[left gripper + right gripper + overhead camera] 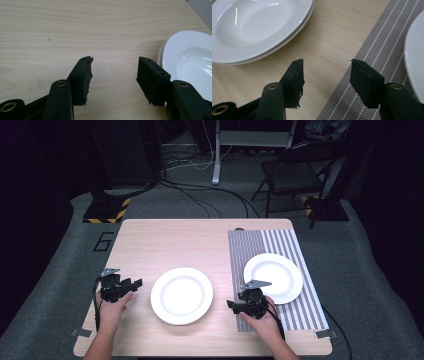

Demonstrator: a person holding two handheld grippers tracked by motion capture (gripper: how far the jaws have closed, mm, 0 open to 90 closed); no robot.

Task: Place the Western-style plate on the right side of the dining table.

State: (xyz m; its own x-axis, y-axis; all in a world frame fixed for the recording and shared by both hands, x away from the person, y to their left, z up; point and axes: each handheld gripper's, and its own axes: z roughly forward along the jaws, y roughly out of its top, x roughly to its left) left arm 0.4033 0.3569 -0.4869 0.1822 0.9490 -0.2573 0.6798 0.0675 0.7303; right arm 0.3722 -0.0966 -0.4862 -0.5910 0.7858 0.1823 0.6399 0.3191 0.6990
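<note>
A pale wood-grain worktop stands on grey carpet in a dim room, with a folding chair and loose cables beyond its far edge. A striped placemat covers its right part and carries one white plate. Stacked white plates sit at the centre, between the left gripper and right gripper. Both grippers' fingers stand apart, holding nothing.

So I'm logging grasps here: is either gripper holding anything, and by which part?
Nothing is held. The left gripper and right gripper both have open jaws with bare table between them.
</note>
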